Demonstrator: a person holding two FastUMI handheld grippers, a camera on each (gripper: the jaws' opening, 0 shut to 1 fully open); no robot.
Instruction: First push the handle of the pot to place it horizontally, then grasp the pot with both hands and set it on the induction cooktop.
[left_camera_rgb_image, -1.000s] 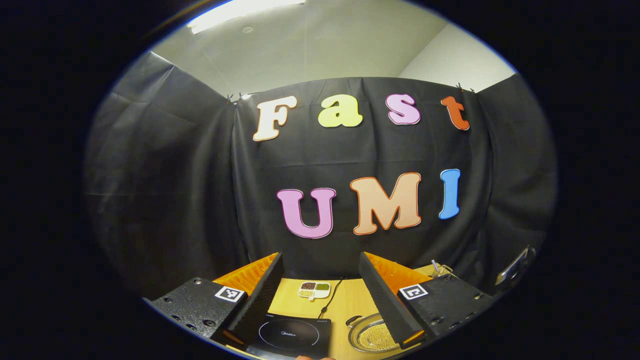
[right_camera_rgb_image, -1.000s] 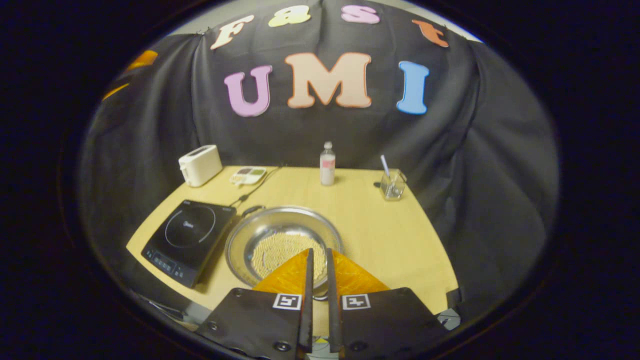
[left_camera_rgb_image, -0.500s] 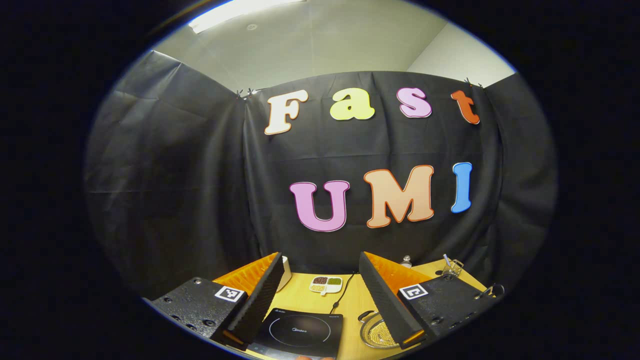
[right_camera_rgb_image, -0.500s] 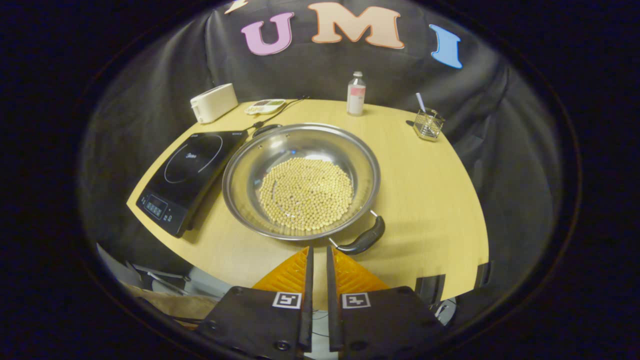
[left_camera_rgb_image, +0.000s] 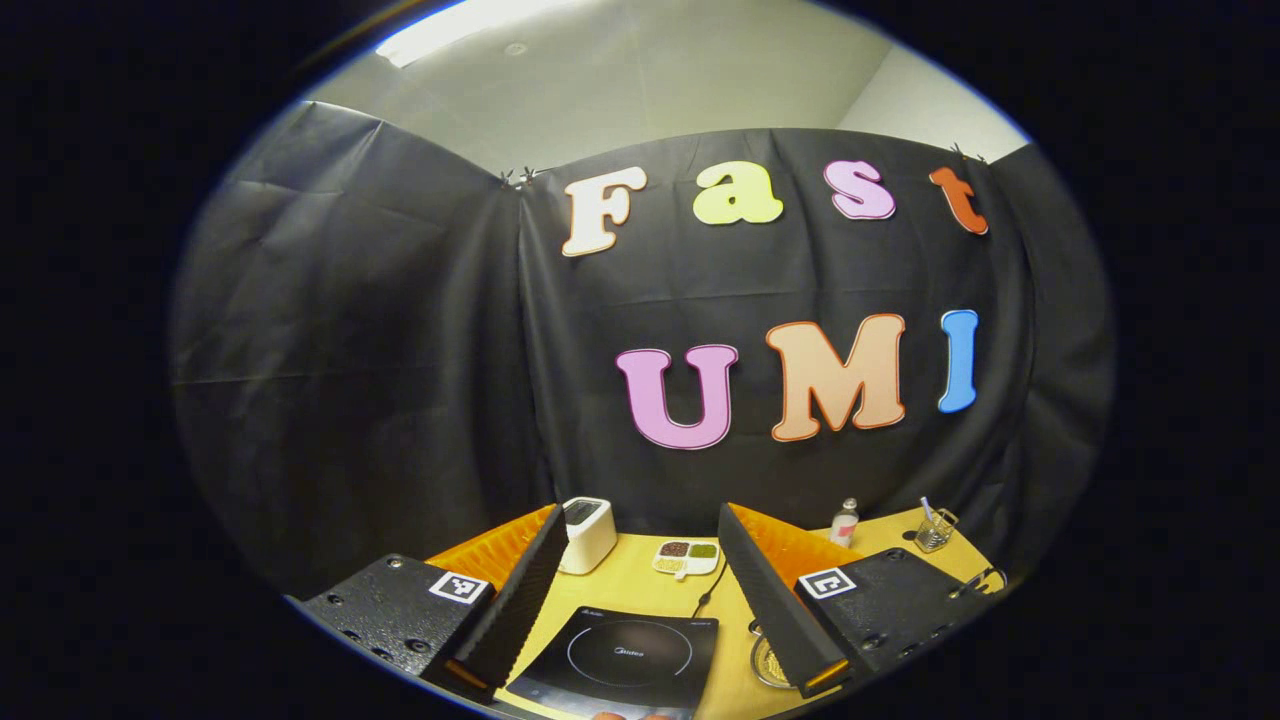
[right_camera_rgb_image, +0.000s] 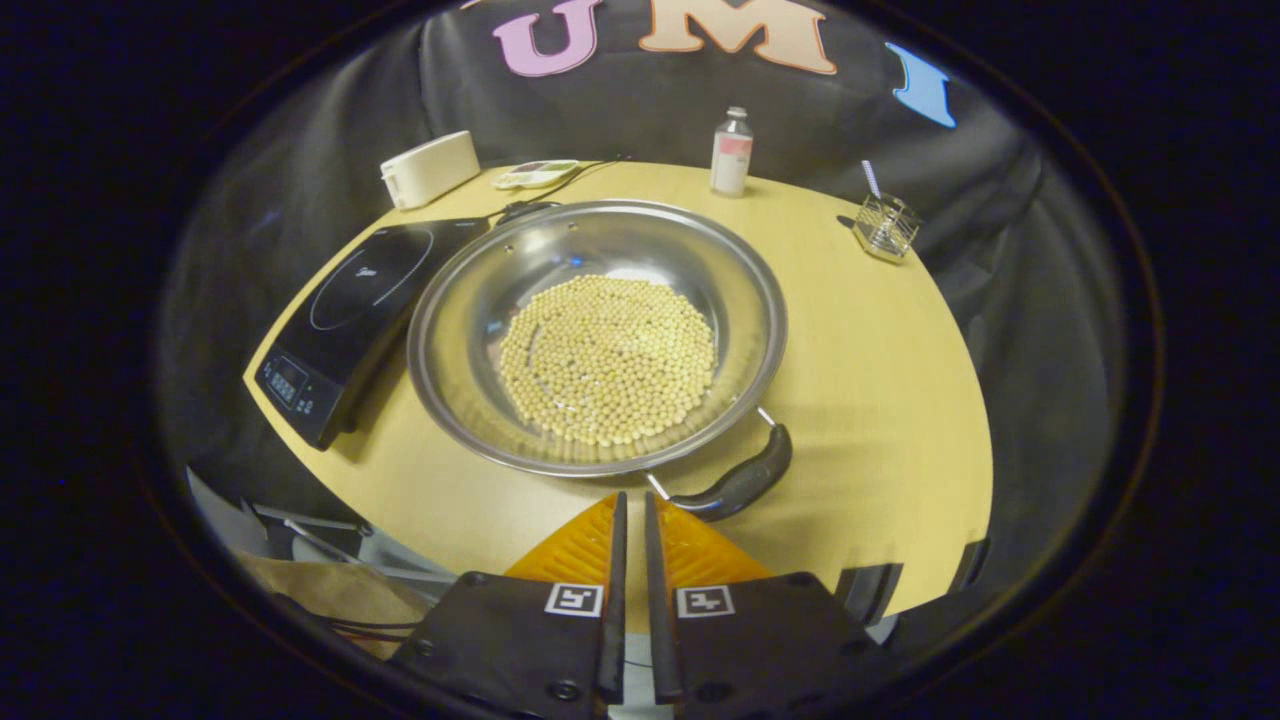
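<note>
Two views, hidden parts: round steel pot of yellow beans (left_camera_rgb_image: 766, 662) mostly behind left gripper (left_camera_rgb_image: 640, 590), fingers spread wide
Surface: yellow wooden worktop (right_camera_rgb_image: 860, 350), black cloth walls
Pot: beside black induction cooktop (right_camera_rgb_image: 345, 305); black near handle (right_camera_rgb_image: 735, 485) just ahead of right gripper (right_camera_rgb_image: 630, 515), fingers nearly closed, empty

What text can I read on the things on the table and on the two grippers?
No text can be quoted with confidence.
Induction cooktop: a small brand mark in the ring, too small to read surely.
Cooktop's control panel: marks too blurred to read.
Bottle: pink and white label, text too small.
Left gripper and right gripper: square black-and-white code markers, no words.
</note>
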